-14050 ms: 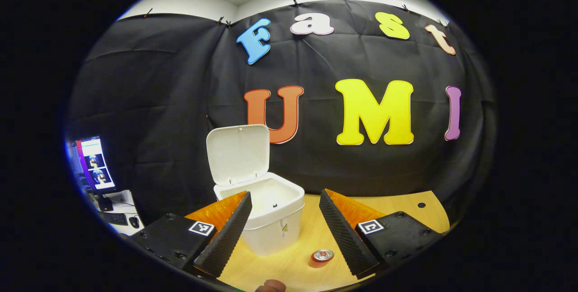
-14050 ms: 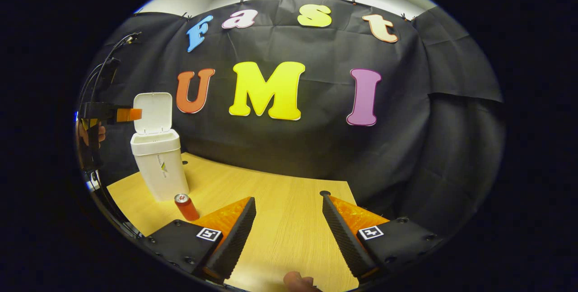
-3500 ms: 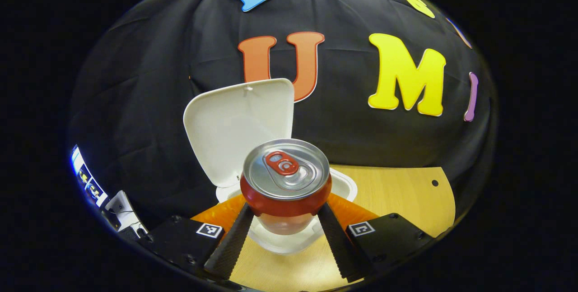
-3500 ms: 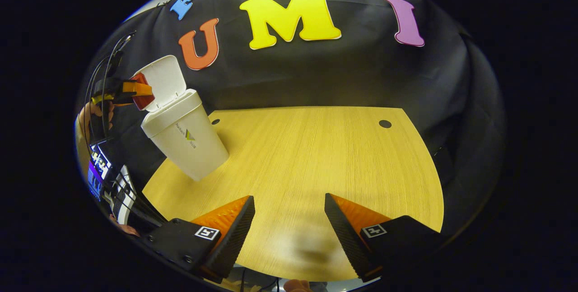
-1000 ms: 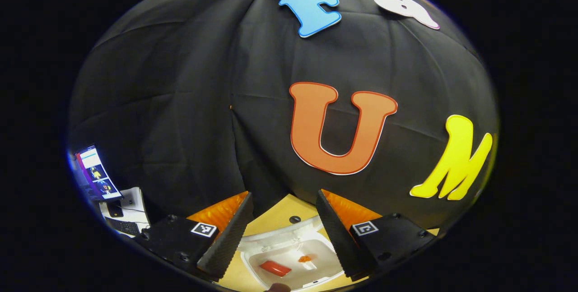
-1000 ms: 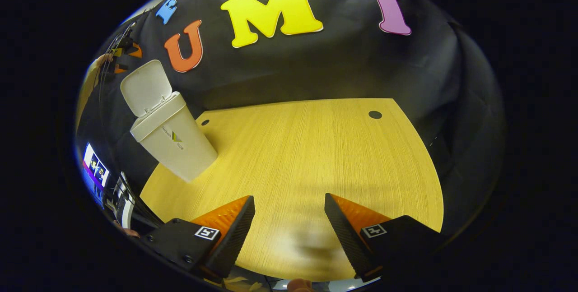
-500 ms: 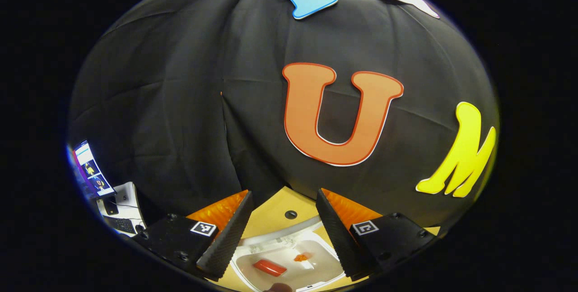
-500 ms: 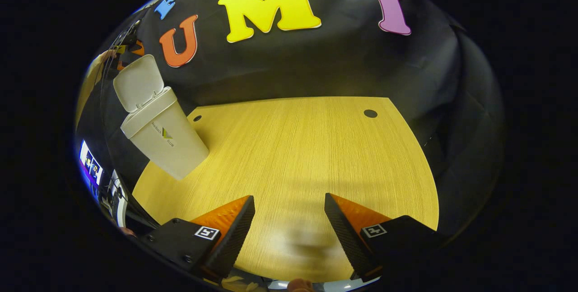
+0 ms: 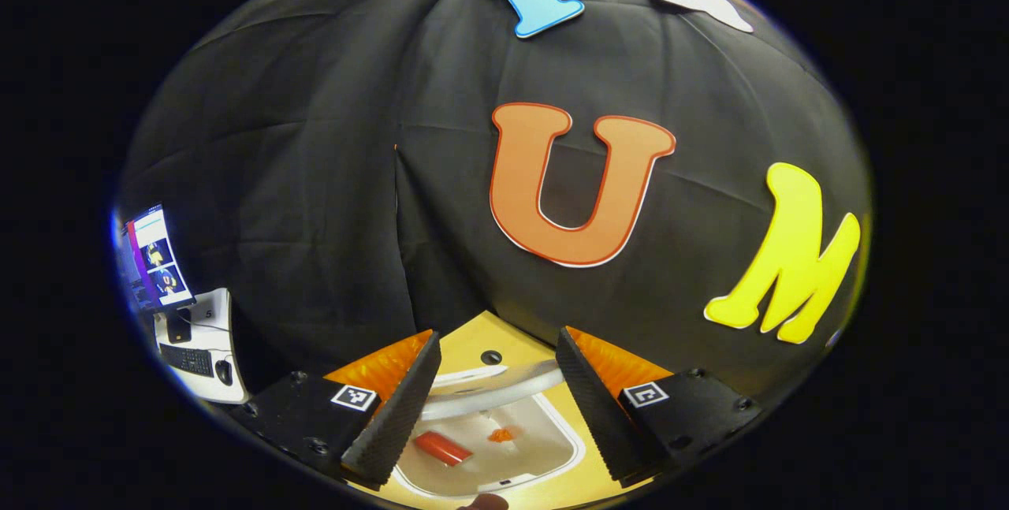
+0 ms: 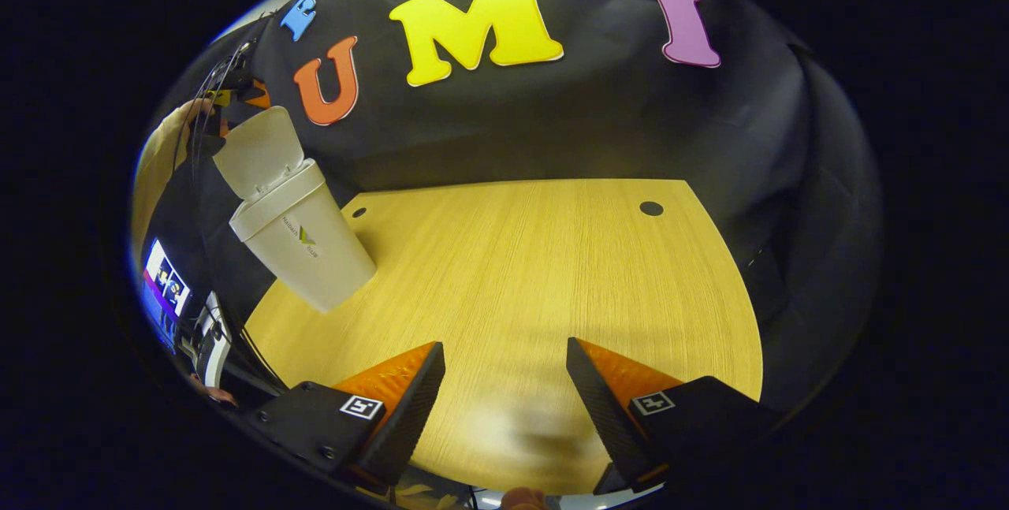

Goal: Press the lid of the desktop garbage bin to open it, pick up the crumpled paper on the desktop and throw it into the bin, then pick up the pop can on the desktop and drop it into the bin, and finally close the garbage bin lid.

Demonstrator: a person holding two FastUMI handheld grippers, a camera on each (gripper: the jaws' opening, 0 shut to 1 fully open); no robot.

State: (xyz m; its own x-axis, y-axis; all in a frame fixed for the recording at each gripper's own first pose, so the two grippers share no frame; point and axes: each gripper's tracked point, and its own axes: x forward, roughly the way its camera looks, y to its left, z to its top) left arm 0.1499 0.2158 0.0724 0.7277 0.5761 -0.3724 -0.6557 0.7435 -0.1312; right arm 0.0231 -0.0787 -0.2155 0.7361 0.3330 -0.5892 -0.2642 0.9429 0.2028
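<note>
In the left gripper view the left gripper (image 9: pixel 493 400) is hanging directly above the garbage bin (image 9: pixel 552 459), jaws spread and holding nothing, with its fingers cutting off the bin's sides, while the pop can (image 9: pixel 441 448) is lying red on the bin's floor beside a small orange scrap too blurred to identify. In the right gripper view the bin is standing near the back left corner of the table (image 10: pixel 536 258) with its lid (image 10: pixel 256 149) tilting partly up, and the hand (image 10: pixel 193 112) behind it is showing only in part at the edge. The right gripper (image 10: pixel 504 400) is hovering over the table's front edge, well apart from the bin, jaws spread wide and empty.
</note>
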